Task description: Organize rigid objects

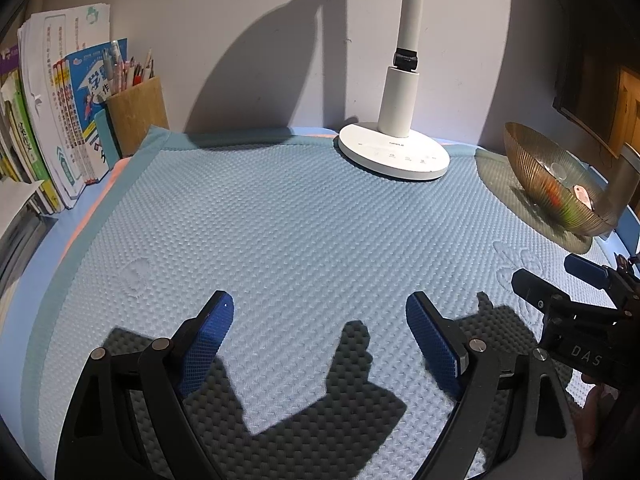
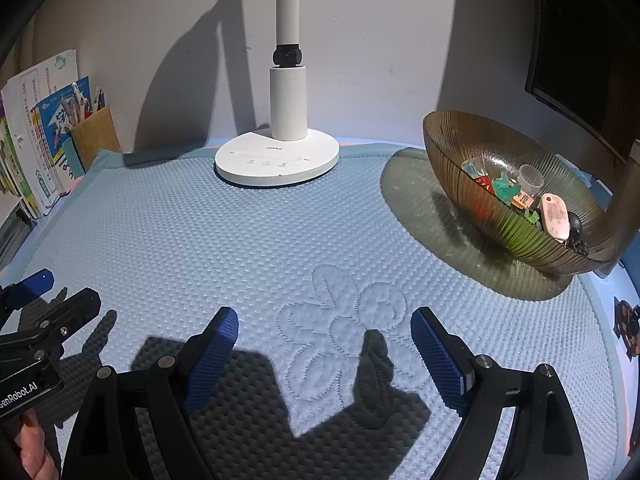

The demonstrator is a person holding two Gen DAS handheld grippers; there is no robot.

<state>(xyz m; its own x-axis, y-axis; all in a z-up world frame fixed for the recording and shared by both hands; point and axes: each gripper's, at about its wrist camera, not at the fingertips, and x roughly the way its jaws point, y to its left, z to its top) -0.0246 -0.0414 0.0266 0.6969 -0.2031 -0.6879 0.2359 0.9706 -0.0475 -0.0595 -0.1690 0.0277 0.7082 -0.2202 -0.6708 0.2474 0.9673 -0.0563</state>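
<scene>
From the left wrist, the left claw [image 1: 320,320] hangs over a pale blue quilted mat [image 1: 280,220] with its blue pads spread wide and nothing between them; only its own shadow lies on the mat below. A white lamp [image 1: 394,152] stands at the far edge of the mat against the wall. To the far left, books [image 1: 52,120] lean upright beside a wooden pen holder [image 1: 136,116] full of pens. At the far right a ribbed amber glass bowl [image 1: 532,168] sits tilted on the mat, with small items dimly visible inside. The right claw [image 1: 560,280] enters from the right edge, near the bowl.

From the right wrist, the right claw [image 2: 324,336] is likewise spread wide and empty, poised over a stitched flower pattern [image 2: 340,320] in the mat [image 2: 200,240]. The bowl [image 2: 460,152] rests to the upper right, holding the small rigid objects [image 2: 516,196]: colourful bits, a clear cup and a pink oval piece. The lamp [image 2: 276,156] stands straight ahead. The left claw [image 2: 48,292] shows at the left edge, with fingers of a hand [image 2: 32,452] beneath it.
</scene>
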